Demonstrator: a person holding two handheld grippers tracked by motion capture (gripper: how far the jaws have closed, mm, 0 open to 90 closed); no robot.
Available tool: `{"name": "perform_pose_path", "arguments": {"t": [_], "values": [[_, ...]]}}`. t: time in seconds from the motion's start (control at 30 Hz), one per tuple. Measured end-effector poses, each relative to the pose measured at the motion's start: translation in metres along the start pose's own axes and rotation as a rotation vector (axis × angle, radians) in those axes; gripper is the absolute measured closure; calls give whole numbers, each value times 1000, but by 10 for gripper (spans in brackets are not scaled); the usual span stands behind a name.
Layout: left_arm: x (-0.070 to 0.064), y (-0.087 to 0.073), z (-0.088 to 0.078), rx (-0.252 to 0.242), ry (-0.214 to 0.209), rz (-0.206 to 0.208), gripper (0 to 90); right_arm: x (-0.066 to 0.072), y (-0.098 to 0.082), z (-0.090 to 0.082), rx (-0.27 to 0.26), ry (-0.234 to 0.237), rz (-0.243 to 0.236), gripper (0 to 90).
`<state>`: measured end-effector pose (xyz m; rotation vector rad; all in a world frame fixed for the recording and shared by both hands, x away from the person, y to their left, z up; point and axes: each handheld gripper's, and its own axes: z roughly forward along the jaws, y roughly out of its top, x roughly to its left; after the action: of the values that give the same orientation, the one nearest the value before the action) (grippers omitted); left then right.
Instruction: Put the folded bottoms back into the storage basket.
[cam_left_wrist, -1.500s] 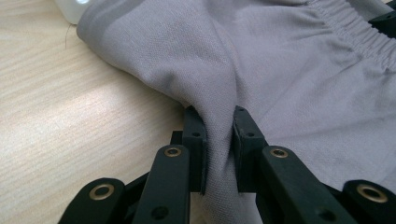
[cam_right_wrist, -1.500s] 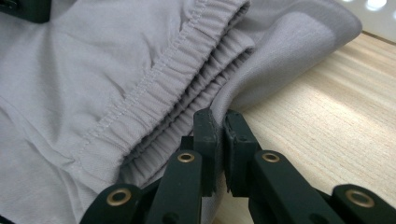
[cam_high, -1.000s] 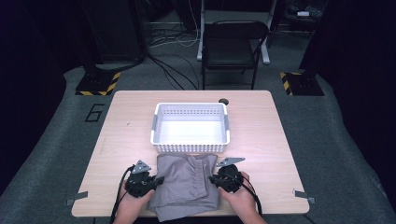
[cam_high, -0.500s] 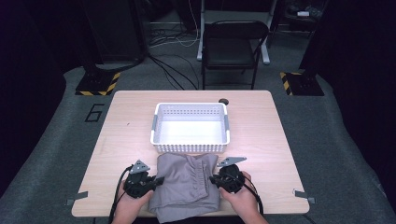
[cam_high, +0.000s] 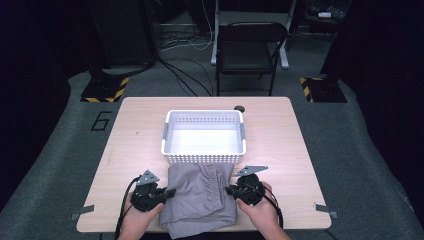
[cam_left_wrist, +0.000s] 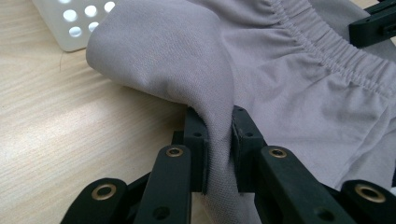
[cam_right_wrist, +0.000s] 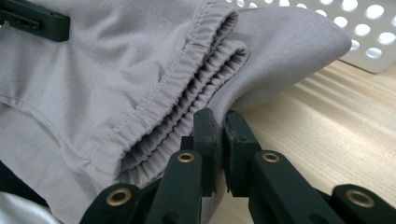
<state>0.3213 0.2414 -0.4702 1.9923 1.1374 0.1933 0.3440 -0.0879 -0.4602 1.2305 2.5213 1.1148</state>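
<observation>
A grey garment (cam_high: 202, 197) with a gathered elastic waistband lies folded on the near part of the wooden table (cam_high: 135, 150), just on the person's side of the white perforated basket (cam_high: 204, 136), its far edge touching or nearly touching the basket's near wall. The left gripper (cam_high: 167, 192) sits at the garment's left edge and the right gripper (cam_high: 229, 190) at its right edge, both nearer the person than the basket.

In the left gripper view, the two black jaws are clamped onto a raised fold of the cloth (cam_left_wrist: 219, 135), which bulges up between them. In the right gripper view, the jaws are pinched together on the fabric edge (cam_right_wrist: 219, 112) just beside the stacked waistband layers (the elastic ruffles sit right up against the inner jaw).

Holding both side edges at the same distance from the basket makes sense: it keeps the folded bundle square and stops the layers sliding apart. My guess is the garment is meant to be lifted as one piece and set into the basket, which is empty and directly ahead. The grips look shallow, so a layer could slip free during a lift.
</observation>
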Motion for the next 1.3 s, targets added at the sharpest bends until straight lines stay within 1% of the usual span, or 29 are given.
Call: {"name": "perform_pose_path", "arguments": {"t": [0.03, 0.13, 0.2, 0.23, 0.3, 0.4, 0.43, 0.47, 0.5, 0.53, 0.57, 0.63, 0.67, 0.7, 0.73, 0.77, 0.8, 0.83, 0.87, 0.93, 0.97, 1.0, 1.03, 1.07, 1.1, 1.13, 1.17, 1.2, 1.3], "values": [[-1, 0, 0, -10, 3, -4, 800, 1, 0, -1, 2, 0, 2, 853], [-1, 1, -2, -11, 6, 12, 800, 4, 1, -2, -3, 7, 10, 854], [-3, 1, -3, -9, 0, -3, 800, 5, 2, -3, 0, 2, -11, 856], [-2, 2, -3, -1, -4, 12, 800, 6, 2, -3, -3, -1, -15, 857], [-5, 2, -4, -14, 5, 8, 800, 7, 3, -5, 7, 1, -25, 858], [-6, 3, -7, -11, -2, 10, 801, 10, 4, -7, 8, 15, -19, 860], [-6, 3, -8, -2, -4, 19, 801, 10, 4, -7, 8, 15, -19, 860], [-8, 3, -9, -14, -3, 8, 801, 11, 4, -8, 8, 17, -26, 860], [-7, 4, -10, -4, -8, 22, 801, 11, 4, -9, 8, 15, -23, 861], [-8, 4, -11, -16, 0, 25, 801, 12, 5, -12, 10, 20, -20, 862], [-8, 5, -12, -13, -11, 10, 801, 12, 5, -12, 10, 20, -20, 862], [-9, 5, -12, -27, -3, -2, 801, 13, 5, -14, 1, 22, -34, 862], [-9, 6, -13, -14, -16, 0, 801, 14, 7, -17, 1, 32, -29, 863], [-8, 6, -14, -14, -12, 13, 801, 14, 7, -17, 1, 32, -29, 863], [-9, 7, -14, -21, -9, 10, 801, 14, 8, -18, -5, 34, -45, 862], [-10, 8, -15, -15, -11, 10, 801, 16, 9, -20, 6, 37, -32, 863], [-9, 9, -16, -18, -12, 19, 801, 16, 10, -21, 0, 39, -35, 863], [-10, 10, -16, -29, -7, 15, 801, 16, 11, -22, 4, 40, -34, 863], [-10, 11, -18, -22, -12, 13, 801, 15, 12, -23, -7, 40, -49, 863], [-11, 14, -19, -30, -8, 14, 801, 15, 14, -24, -3, 42, -47, 862], [-11, 15, -20, -25, -17, 19, 800, 16, 14, -26, 6, 45, -17, 862], [-12, 16, -20, -35, -10, 6, 801, 14, 16, -27, 1, 46, -40, 863], [-11, 17, -22, -26, -18, 16, 801, 14, 16, -27, 1, 46, -40, 863], [-11, 18, -22, -33, -13, 21, 800, 13, 16, -27, -7, 46, -45, 862], [-11, 20, -23, -28, -18, 22, 800, 14, 18, -29, 7, 48, -30, 862], [-12, 21, -24, -26, -18, 24, 800, 12, 19, -29, -5, 46, -49, 862], [-12, 22, -24, -30, -15, 18, 800, 12, 19, -29, -5, 46, -49, 862], [-12, 24, -25, -25, -14, 28, 800, 13, 20, -30, 8, 49, -39, 862], [-13, 28, -26, -25, -9, 27, 800, 13, 24, -32, 9, 50, -42, 862]]}}
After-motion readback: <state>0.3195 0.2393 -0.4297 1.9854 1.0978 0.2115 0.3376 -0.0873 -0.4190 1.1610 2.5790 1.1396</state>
